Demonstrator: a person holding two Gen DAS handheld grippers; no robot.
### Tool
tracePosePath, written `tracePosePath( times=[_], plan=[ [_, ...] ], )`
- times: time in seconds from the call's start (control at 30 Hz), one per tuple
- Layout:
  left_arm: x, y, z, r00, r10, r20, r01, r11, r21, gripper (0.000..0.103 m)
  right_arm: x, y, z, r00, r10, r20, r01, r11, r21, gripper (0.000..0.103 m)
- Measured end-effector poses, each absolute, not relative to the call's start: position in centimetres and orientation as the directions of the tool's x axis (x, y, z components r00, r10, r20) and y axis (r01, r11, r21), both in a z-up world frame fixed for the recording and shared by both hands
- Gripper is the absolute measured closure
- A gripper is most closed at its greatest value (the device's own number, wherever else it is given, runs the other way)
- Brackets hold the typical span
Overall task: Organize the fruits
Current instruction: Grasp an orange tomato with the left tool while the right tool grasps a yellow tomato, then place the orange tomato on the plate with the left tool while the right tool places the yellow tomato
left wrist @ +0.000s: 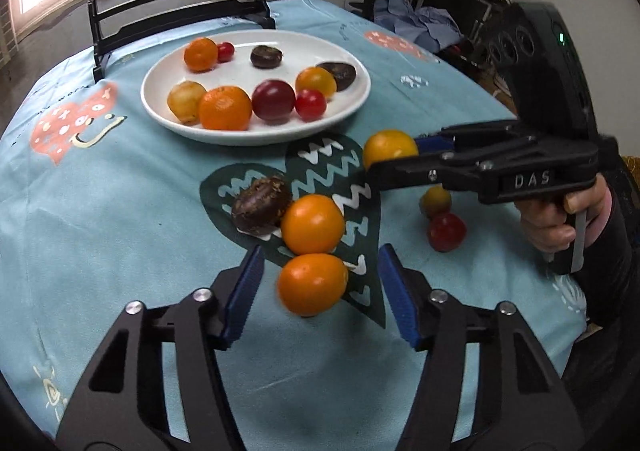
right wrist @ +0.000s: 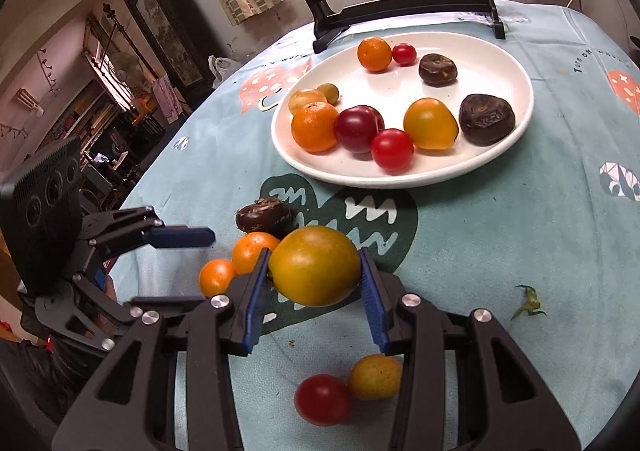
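Both cams ride right on the handheld tools, tilted down, looking along their fingers (left wrist: 394,287) close over the tabletop (left wrist: 120,211). The left view faces in from the left, the right one from the right; both catch the white plate (right wrist: 500,155) and loose fruit.

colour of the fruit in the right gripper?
Yellow-orange, slightly greenish at the top. The fruit shows best in the right wrist view, clamped in the right gripper.

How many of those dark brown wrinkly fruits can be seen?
3. Two lie on the white plate: one toward its back, one at its right edge. The third sits on the tablecloth beside an orange fruit. None seems hidden.
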State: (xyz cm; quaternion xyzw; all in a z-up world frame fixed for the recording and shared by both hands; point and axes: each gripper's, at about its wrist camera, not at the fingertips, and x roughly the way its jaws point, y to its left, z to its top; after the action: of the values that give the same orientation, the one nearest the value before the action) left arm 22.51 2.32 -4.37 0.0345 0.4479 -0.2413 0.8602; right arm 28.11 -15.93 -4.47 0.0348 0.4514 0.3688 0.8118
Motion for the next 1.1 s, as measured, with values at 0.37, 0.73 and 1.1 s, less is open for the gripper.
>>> tracePosePath(
  times=[0.37, 0.73, 1.1],
  plan=[
    [22.9, 1.8, -6.0, 0.442, -0.33, -0.834, 0.453, 0.885, -0.11, 0.057, 28.1, -16.0, -4.5, 0.323, 0.626, -0.709, -0.563, 0.73, 0.388, 0.06],
    [22.9, 2.1, -6.0, 0.435, -0.347, -0.831, 0.461, 0.879, -0.126, 0.064, 28.1, -15.9, -4.7, 0.33, 0.614, -0.717, -0.562, 0.738, 0.374, 0.06],
    [25.4, 3.7, -2.6, 0.53, -0.437, -0.727, 0.365, 0.891, -0.269, 0.064, 29.6, -17.5, -2.4, 0.482, 0.634, -0.605, -0.511, 0.764, 0.394, 0.06]
  ],
)
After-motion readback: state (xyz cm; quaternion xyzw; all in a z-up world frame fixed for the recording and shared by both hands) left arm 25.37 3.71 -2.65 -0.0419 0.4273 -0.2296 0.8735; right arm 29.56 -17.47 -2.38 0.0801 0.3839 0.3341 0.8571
